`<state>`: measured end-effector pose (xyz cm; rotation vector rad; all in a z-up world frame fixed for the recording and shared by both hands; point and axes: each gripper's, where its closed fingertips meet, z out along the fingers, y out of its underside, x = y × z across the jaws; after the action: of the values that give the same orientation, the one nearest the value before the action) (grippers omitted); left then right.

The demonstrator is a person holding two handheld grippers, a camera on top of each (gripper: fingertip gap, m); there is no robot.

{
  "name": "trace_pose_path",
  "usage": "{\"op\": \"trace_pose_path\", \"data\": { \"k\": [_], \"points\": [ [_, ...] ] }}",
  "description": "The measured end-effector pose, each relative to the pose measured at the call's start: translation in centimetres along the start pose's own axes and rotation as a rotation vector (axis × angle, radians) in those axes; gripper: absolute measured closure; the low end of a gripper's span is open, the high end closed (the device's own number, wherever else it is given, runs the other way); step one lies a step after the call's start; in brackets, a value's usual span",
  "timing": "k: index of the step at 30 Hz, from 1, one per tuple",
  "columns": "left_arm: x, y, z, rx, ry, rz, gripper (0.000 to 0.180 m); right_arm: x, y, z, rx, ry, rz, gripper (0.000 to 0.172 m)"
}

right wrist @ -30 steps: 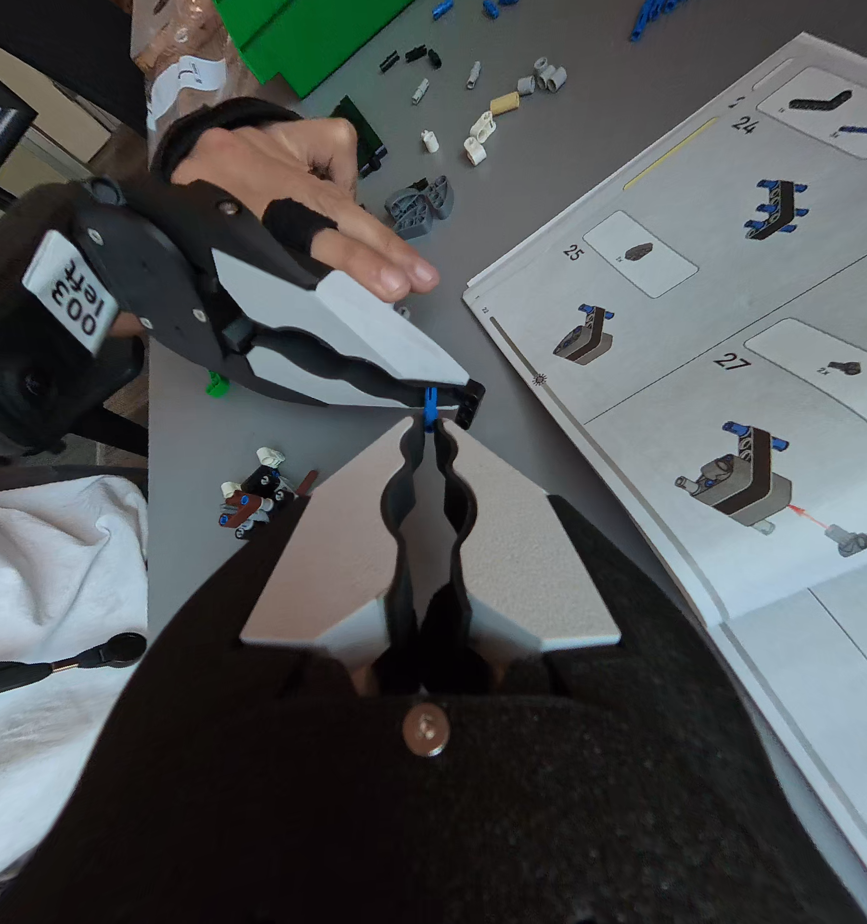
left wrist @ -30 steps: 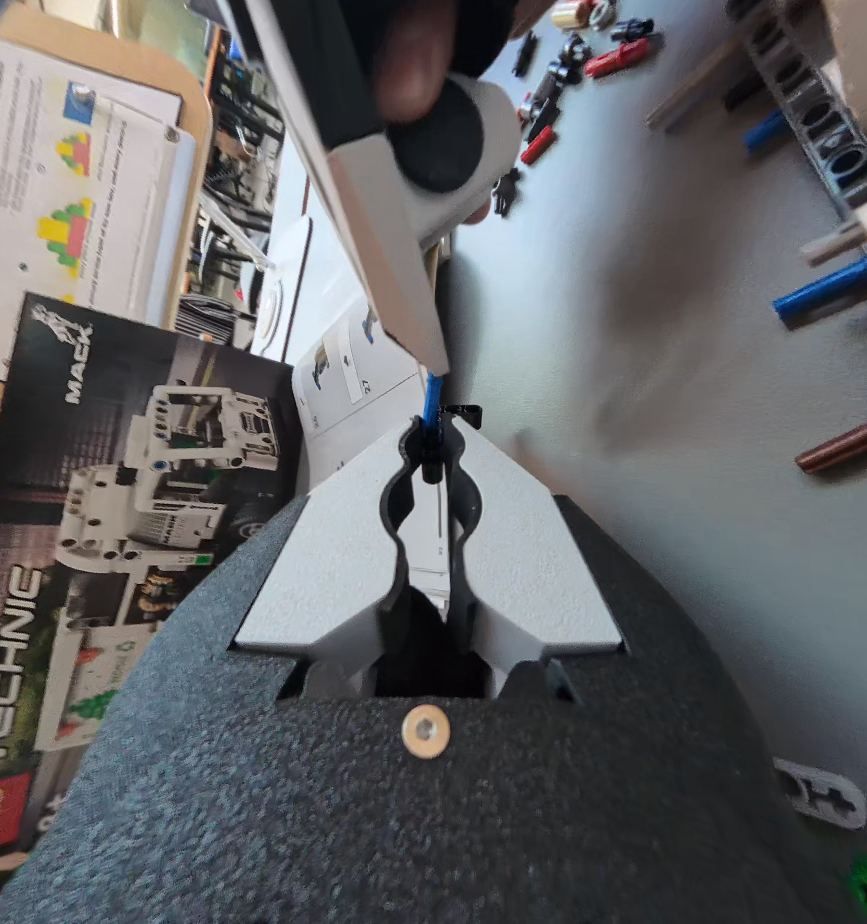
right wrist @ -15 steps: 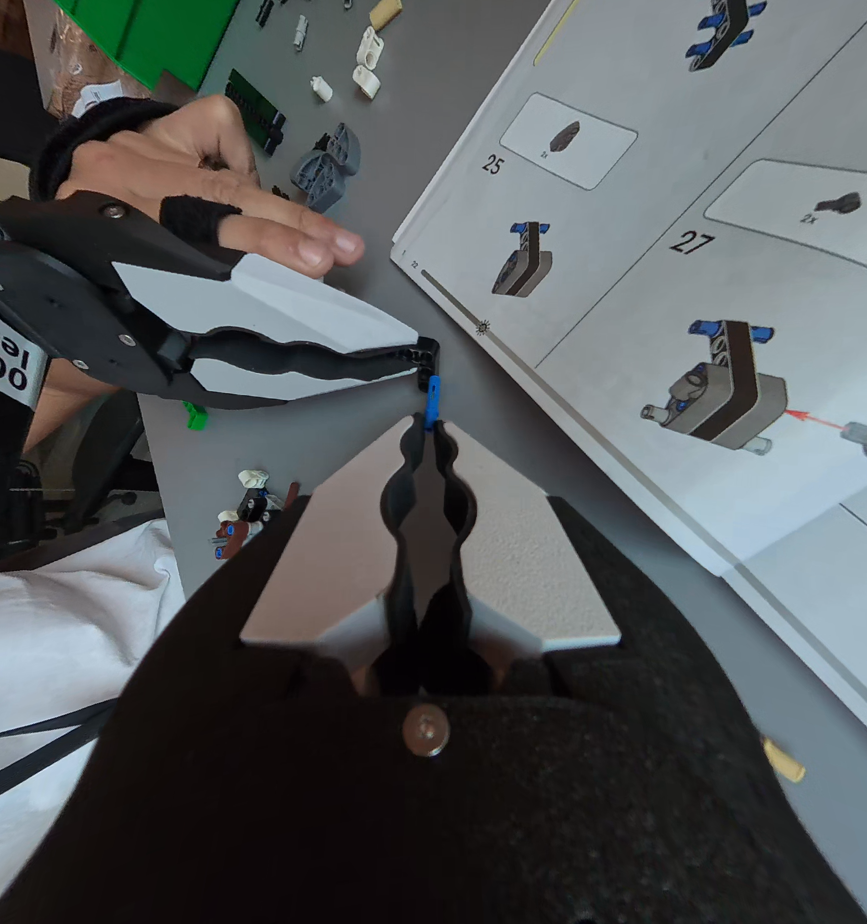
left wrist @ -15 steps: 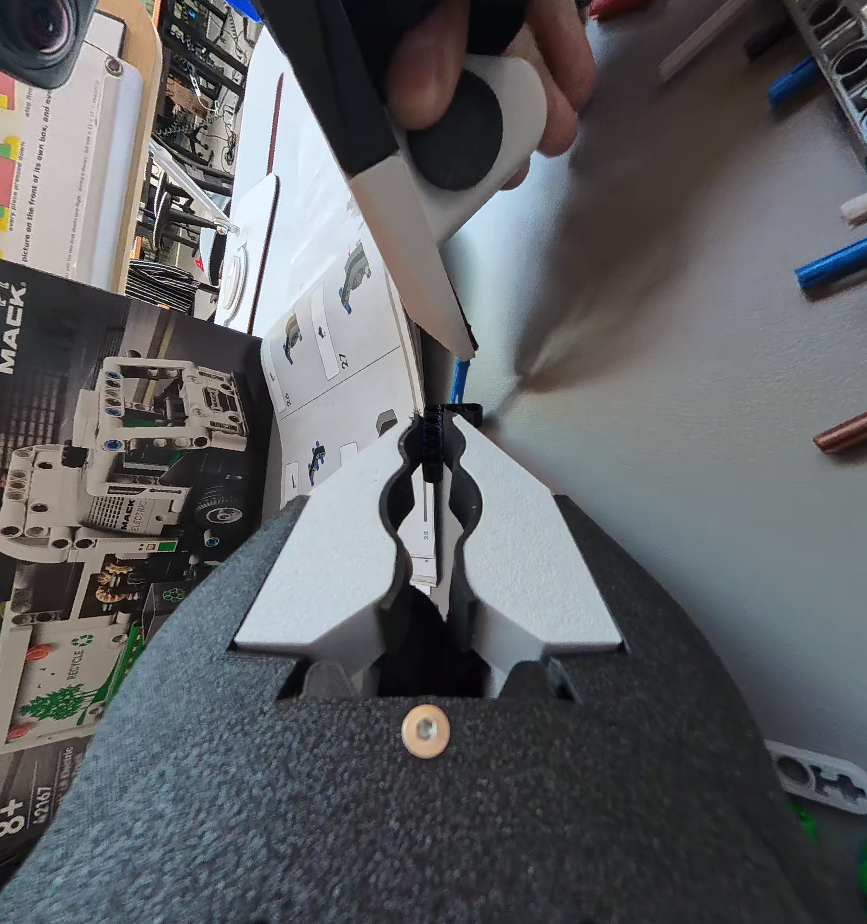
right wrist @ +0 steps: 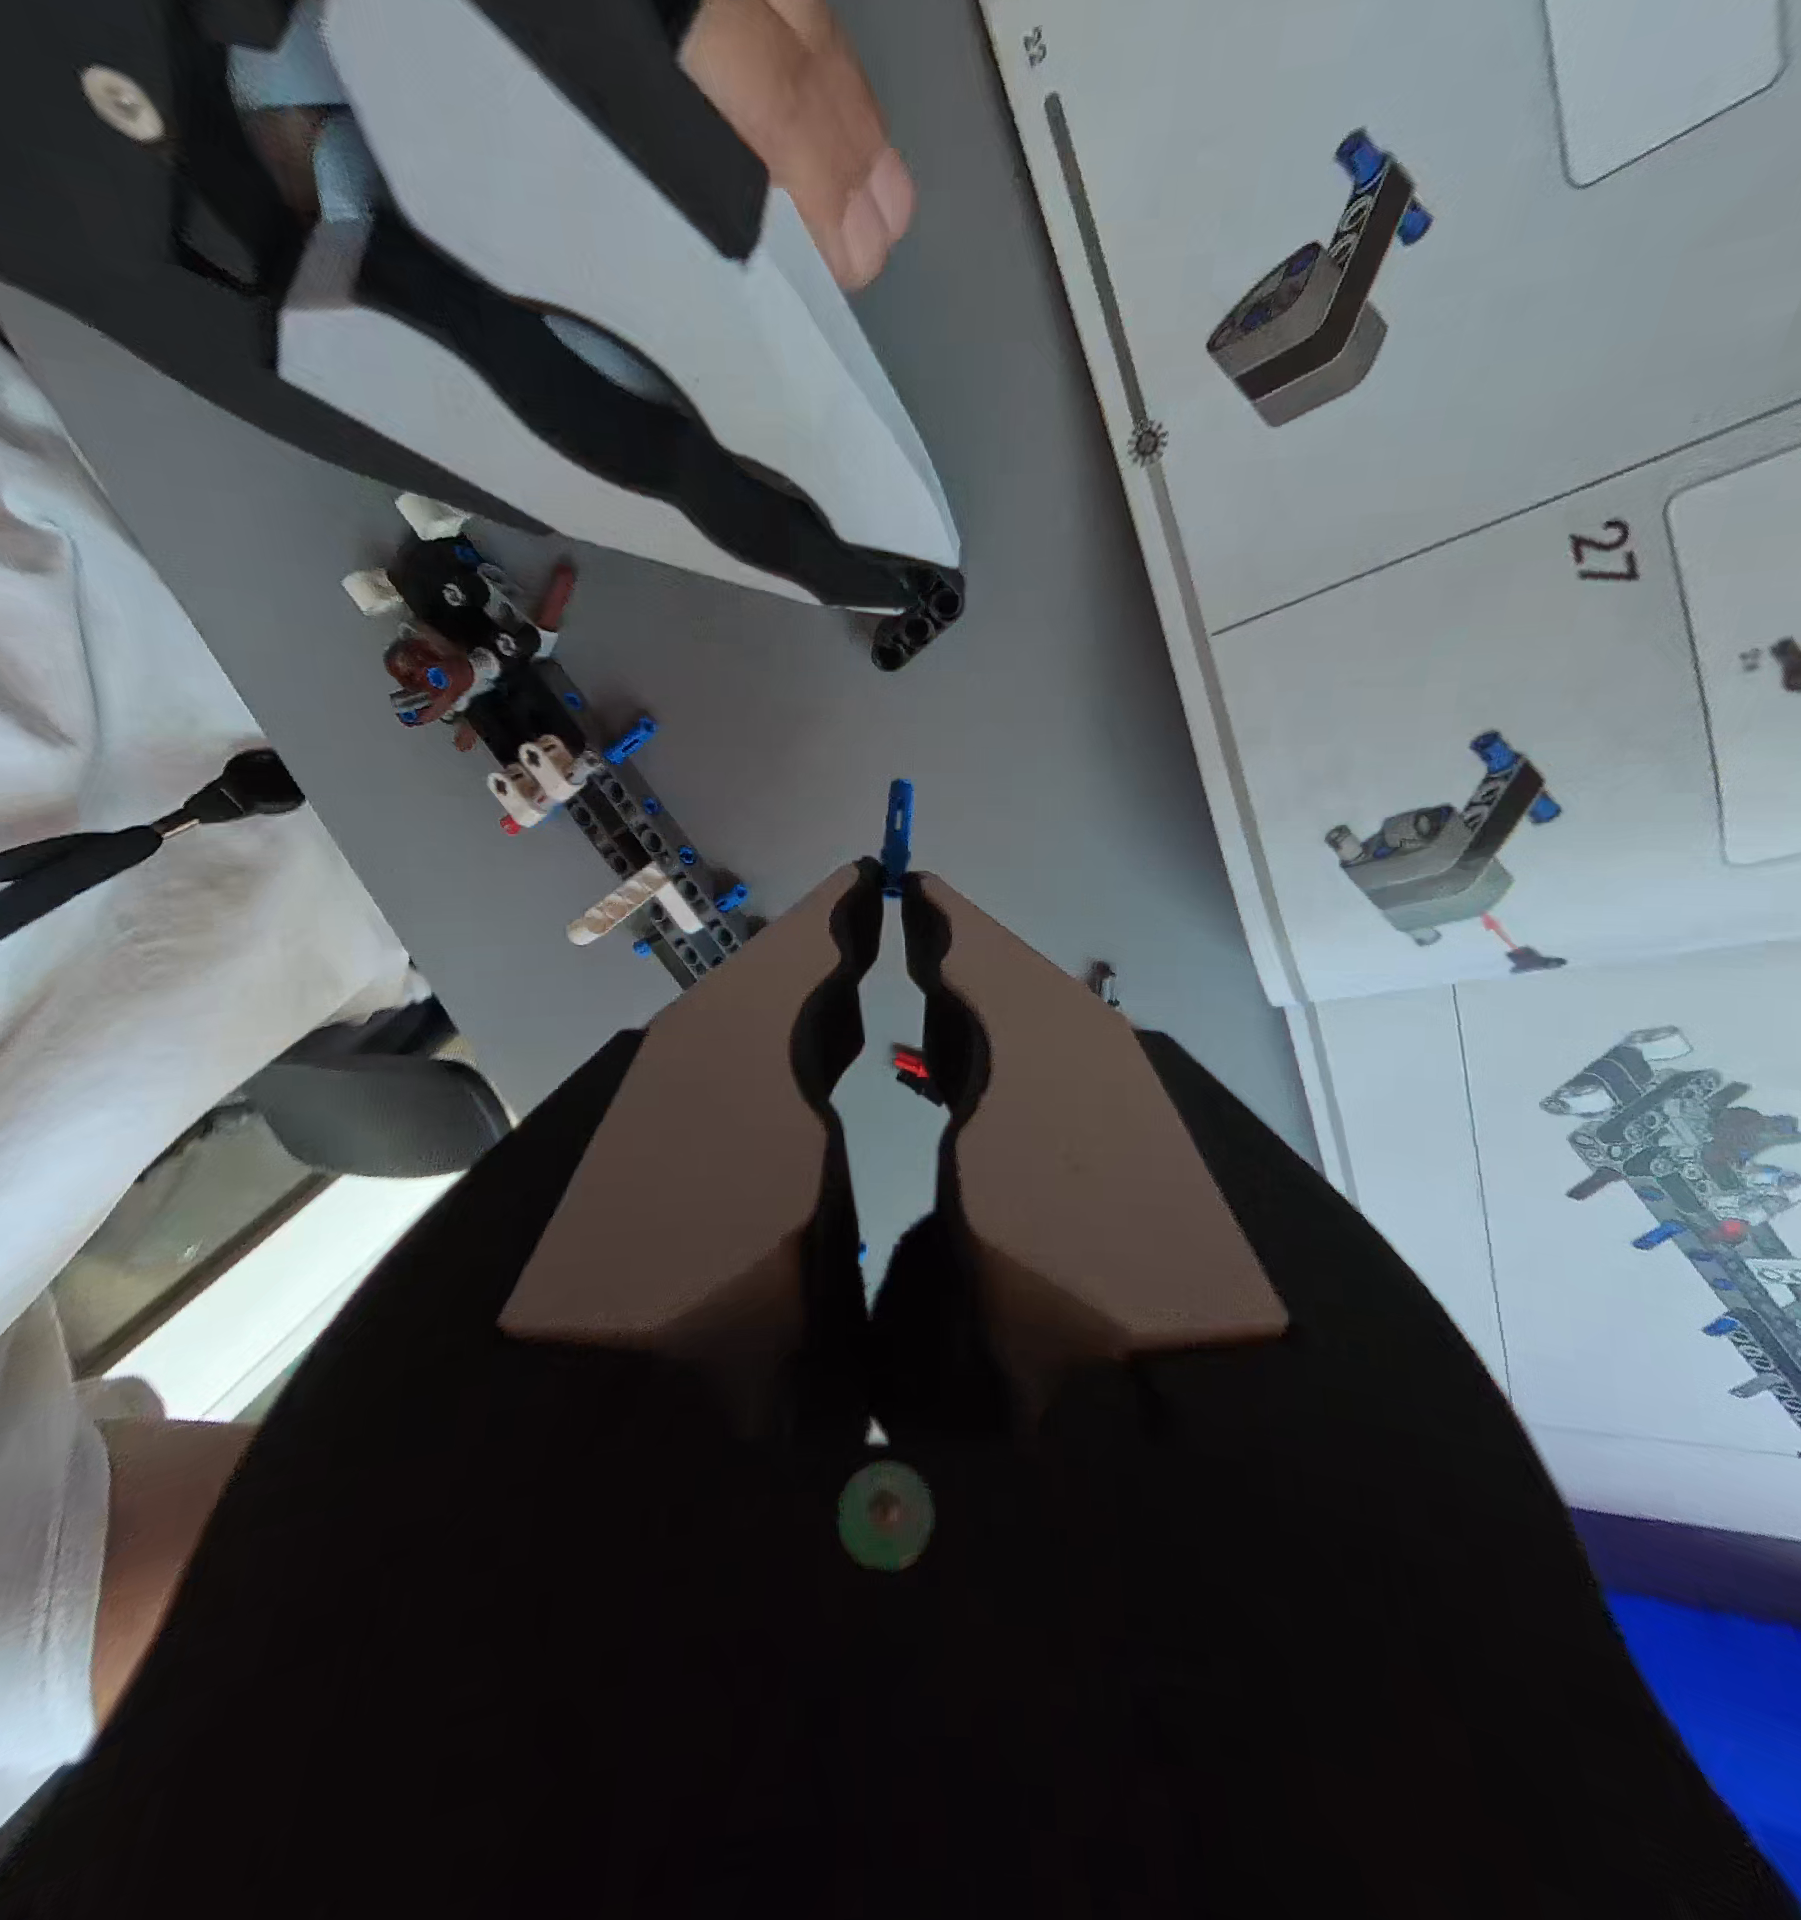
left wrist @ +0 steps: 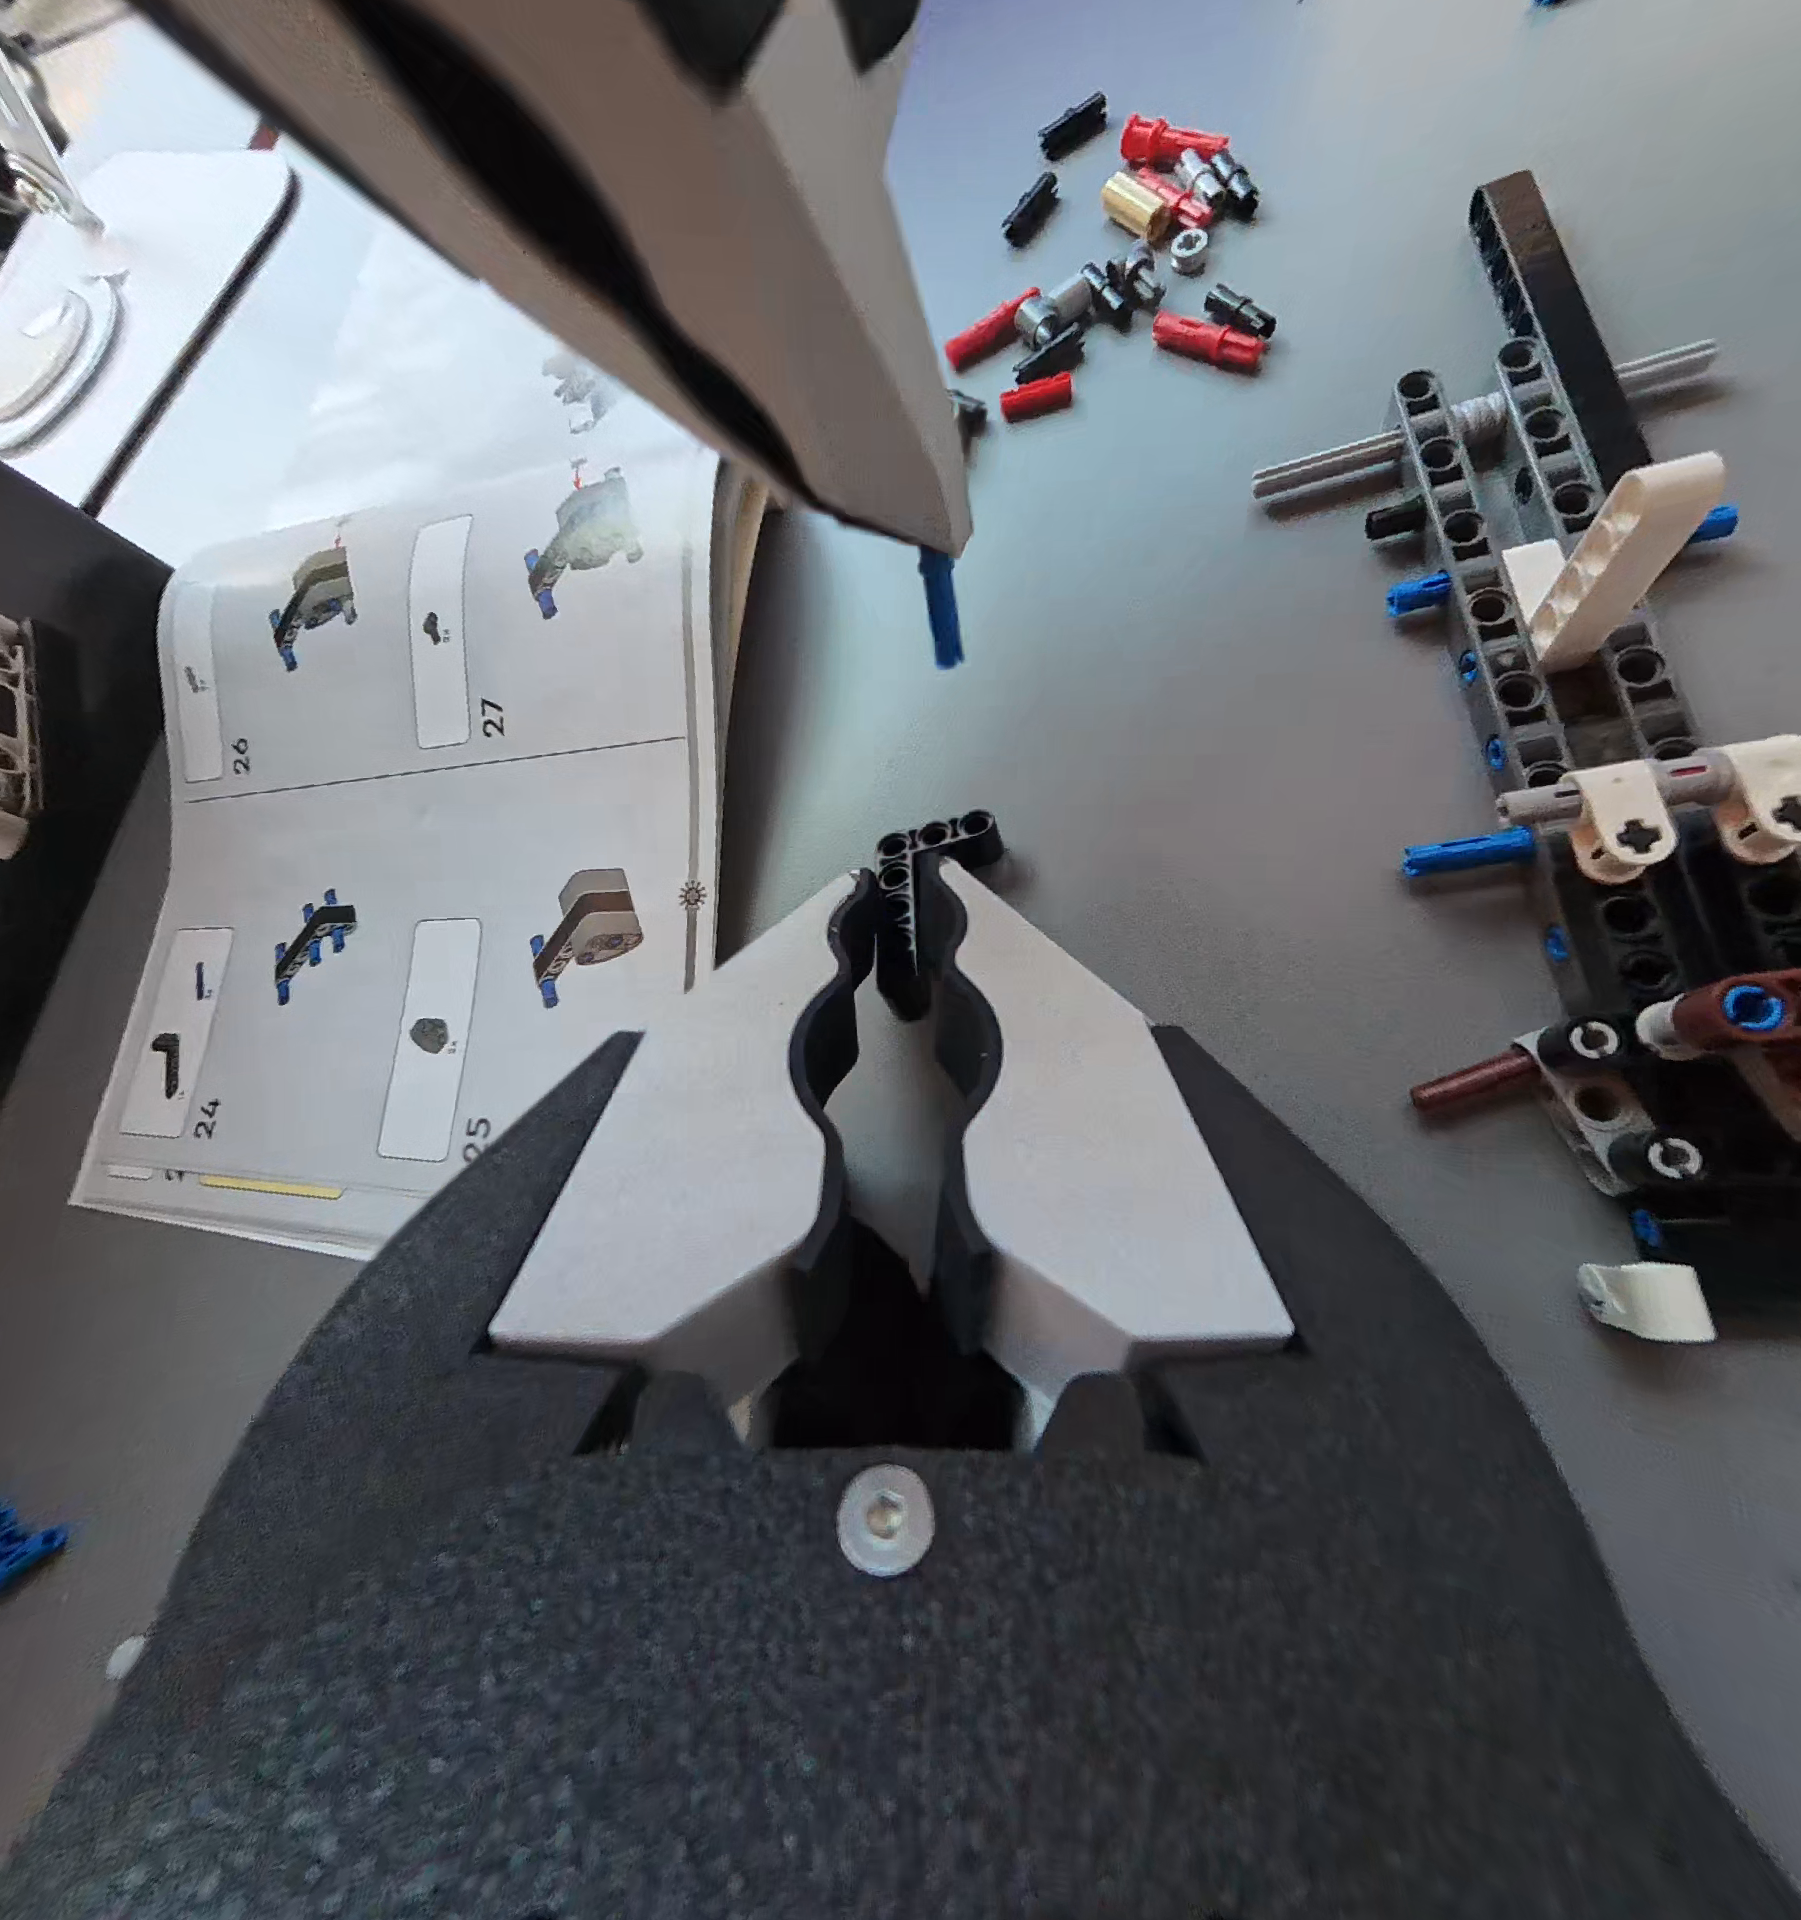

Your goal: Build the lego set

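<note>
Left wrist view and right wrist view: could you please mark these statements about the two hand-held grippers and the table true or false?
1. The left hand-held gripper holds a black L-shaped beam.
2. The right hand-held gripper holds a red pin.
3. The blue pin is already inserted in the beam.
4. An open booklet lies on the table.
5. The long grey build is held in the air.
1. True: the left hand-held gripper clamps the black L-shaped beam.
2. False: the right hand-held gripper pinches a blue pin.
3. False: pin and beam are apart.
4. True: the booklet lies open on the table.
5. False: the grey build rests on the table.
</note>
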<state>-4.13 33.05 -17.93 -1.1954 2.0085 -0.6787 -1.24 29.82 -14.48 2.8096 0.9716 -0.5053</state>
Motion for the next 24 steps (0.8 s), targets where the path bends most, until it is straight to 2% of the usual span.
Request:
{"op": "trace_pose_path", "data": {
  "k": [4,7,11,13,17,19,21,24],
  "points": [
    [0.0,0.3,0.1,-0.024,-0.06,0.122,0.174,0.2,-0.5,1.6,-0.243,0.003,0.033,0.169],
    [-0.2,0.4,0.1,-0.038,-0.103,0.182,0.173,0.5,-1.5,1.6,-0.25,0.034,0.061,0.169],
    [-1.0,0.3,-0.6,-0.046,-0.205,0.273,0.169,0.4,-2.1,0.6,-0.149,0.029,0.065,0.169],
    [-1.0,-0.4,-1.3,-0.015,-0.203,0.251,0.164,0.5,-1.8,0.1,-0.102,0.033,0.083,0.169],
    [-0.7,-2.5,-2.5,0.078,-0.175,0.191,0.155,-1.1,-3.1,-0.9,0.108,-0.022,0.004,0.169],
    [-0.6,-2.9,-2.7,0.096,-0.195,0.206,0.161,-2.5,-3.9,-1.6,0.205,-0.089,-0.024,0.169],
    [-1.2,-2.8,-2.7,0.082,-0.237,0.211,0.18,-3.5,-4.2,-1.9,0.255,-0.135,-0.052,0.169],
    [-1.6,-3.0,-2.9,0.107,-0.237,0.161,0.18,-3.5,-4.5,-2.2,0.312,-0.141,-0.076,0.169]
  ]
}}
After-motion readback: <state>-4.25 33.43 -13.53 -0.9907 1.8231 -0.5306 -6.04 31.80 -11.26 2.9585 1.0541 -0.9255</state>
